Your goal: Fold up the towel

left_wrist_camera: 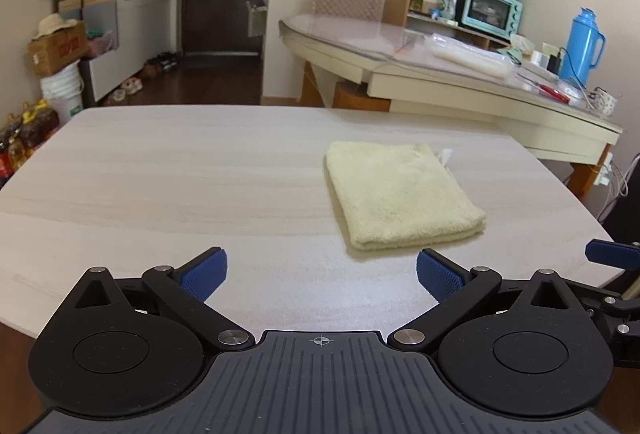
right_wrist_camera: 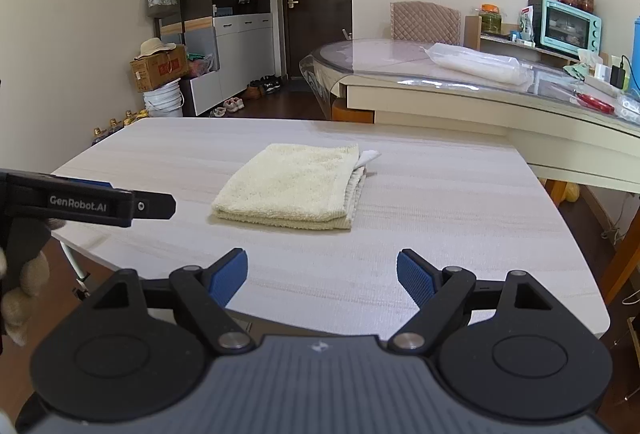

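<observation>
One towel (left_wrist_camera: 402,193) lay on the pale wood-grain table (left_wrist_camera: 160,169), already doubled into a thick rectangle, stacked edges facing the cameras. It sat ahead of both tools, well short of either set of fingers. One small white tag or scrap (right_wrist_camera: 369,156) poked out at its far corner.

Two grippers counted. Left gripper (left_wrist_camera: 322,274): jaws spread wide, nothing between the blue pads, hovering over bare tabletop. Right gripper (right_wrist_camera: 322,276): jaws also well apart, empty, near the table's front edge. Neither touched the cloth.

Risks, as judged:
- Layers looked loosely stacked; a pinch catching only the top layer would likely peel the fold open.
- A low approach could push the bundle across the smooth top rather than lift it.
- Uneven side edges in the right view suggested any further fold might come out skewed.
- Tools sat close together; they could knock each other if both reached in.
</observation>
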A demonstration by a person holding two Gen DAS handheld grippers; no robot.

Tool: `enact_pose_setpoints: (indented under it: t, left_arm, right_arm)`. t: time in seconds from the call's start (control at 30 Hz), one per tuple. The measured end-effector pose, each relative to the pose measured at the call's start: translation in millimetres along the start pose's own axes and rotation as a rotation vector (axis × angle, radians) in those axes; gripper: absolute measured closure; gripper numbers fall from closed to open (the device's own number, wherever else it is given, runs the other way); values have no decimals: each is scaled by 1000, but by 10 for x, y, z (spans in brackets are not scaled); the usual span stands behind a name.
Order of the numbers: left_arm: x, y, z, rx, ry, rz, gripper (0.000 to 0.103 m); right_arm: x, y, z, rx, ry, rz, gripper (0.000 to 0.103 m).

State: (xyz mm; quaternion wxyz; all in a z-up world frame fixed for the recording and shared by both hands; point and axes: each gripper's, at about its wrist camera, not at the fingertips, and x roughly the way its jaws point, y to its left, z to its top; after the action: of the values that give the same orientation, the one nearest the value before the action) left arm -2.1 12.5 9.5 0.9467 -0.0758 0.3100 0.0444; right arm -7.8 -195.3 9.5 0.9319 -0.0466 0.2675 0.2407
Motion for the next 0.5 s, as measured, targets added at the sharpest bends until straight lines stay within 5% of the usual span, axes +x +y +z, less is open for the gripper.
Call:
enact_pose_setpoints:
  t: [0.5]
  left_arm:
    - [38, -86, -2, 50, 15, -5, 0]
  right_arm:
    - [0, 54, 122, -34, -9, 5, 19]
